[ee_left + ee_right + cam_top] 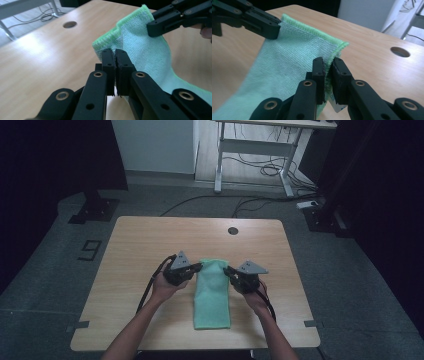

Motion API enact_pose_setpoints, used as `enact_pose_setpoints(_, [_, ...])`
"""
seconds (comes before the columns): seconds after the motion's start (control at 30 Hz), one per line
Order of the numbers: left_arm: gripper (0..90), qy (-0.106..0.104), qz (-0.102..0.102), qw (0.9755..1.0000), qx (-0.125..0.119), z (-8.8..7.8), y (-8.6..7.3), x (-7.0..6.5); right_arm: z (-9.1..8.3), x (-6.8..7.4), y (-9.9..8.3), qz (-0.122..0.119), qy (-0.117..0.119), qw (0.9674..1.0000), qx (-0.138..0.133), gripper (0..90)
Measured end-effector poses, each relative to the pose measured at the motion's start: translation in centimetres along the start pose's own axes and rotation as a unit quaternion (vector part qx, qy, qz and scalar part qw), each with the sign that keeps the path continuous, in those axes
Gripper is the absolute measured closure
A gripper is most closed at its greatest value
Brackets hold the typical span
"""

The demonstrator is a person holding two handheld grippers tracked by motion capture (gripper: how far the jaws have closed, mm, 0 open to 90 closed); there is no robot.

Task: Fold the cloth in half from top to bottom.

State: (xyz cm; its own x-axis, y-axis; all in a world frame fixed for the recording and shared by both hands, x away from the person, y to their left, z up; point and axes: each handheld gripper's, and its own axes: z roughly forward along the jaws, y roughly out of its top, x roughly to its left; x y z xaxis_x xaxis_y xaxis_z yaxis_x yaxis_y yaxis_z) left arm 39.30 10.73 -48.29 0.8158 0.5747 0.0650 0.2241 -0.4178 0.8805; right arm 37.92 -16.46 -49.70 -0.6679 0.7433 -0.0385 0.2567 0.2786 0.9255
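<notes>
A green cloth (212, 295) lies as a long folded strip near the middle of the bench (130, 250), its near end flat towards the person and its far end raised off the wood. The left gripper (192, 268) has its jaws closed on the cloth's far left corner, and the right gripper (229, 271) has its jaws pinched on the far right corner (a little fabric shows between them in the right gripper view). Holding both far corners level keeps that hemmed edge taut, which I judge suits folding the strip over towards its near end or lifting it clear. Beyond the cloth's far end a round cable hole (233, 230) sits in the bench, well apart. Nothing near the cloth stands in the way.
</notes>
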Motion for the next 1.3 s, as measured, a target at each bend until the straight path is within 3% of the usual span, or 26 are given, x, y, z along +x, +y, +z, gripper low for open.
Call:
enact_pose_setpoints(0.17, [87.0, -0.008, 0.010, 0.9999, -0.005, -1.4, -0.6, -1.7, -1.2, 1.4, -0.8, -0.011, 0.005, 0.9999, -0.006, 81.0])
enact_pose_setpoints(0.33, [86.7, -0.018, -0.002, 0.9998, 0.002, -2.2, -1.4, -3.0, -2.3, 2.4, -2.0, -0.012, 0.029, 0.9995, 0.005, 80.9])
enact_pose_setpoints(0.47, [86.7, -0.019, -0.010, 0.9997, 0.009, -2.1, -1.6, -3.3, -2.6, 2.5, -2.4, -0.012, 0.035, 0.9993, 0.010, 80.9])
enact_pose_setpoints(0.7, [86.5, -0.020, -0.031, 0.9992, 0.016, -2.7, -1.9, -3.7, -2.9, 2.5, -2.2, 0.009, 0.055, 0.9984, 0.011, 80.9])
enact_pose_setpoints(0.9, [85.4, -0.026, -0.036, 0.9985, 0.032, -3.6, -3.6, -5.7, -3.8, 3.7, -3.2, 0.019, 0.077, 0.9964, 0.030, 80.7])
enact_pose_setpoints(1.03, [84.0, -0.030, -0.031, 0.9981, 0.045, -4.0, -5.4, -7.8, -4.6, 4.5, -4.5, 0.018, 0.093, 0.9944, 0.047, 79.0])
enact_pose_setpoints(1.1, [81.4, -0.035, -0.028, 0.9975, 0.054, -3.9, -6.3, -8.7, -5.1, 5.1, -5.3, 0.014, 0.102, 0.9933, 0.053, 75.0])
enact_pose_setpoints(1.13, [75.3, -0.036, -0.024, 0.9975, 0.057, -4.0, -6.9, -9.2, -5.4, 5.6, -5.9, 0.006, 0.106, 0.9924, 0.061, 69.5])
enact_pose_setpoints(1.2, [71.2, -0.044, -0.028, 0.9974, 0.050, -4.3, -7.2, -9.4, -5.6, 5.8, -6.1, 0.005, 0.111, 0.9918, 0.064, 66.5])
enact_pose_setpoints(1.27, [53.4, -0.056, -0.030, 0.9972, 0.041, -4.8, -7.3, -9.8, -6.8, 6.4, -6.7, 0.003, 0.117, 0.9914, 0.058, 54.2])
enact_pose_setpoints(1.3, [53.4, -0.060, -0.028, 0.9972, 0.036, -5.1, -7.3, -10.0, -6.8, 6.4, -6.7, 0.003, 0.117, 0.9914, 0.058, 54.2])
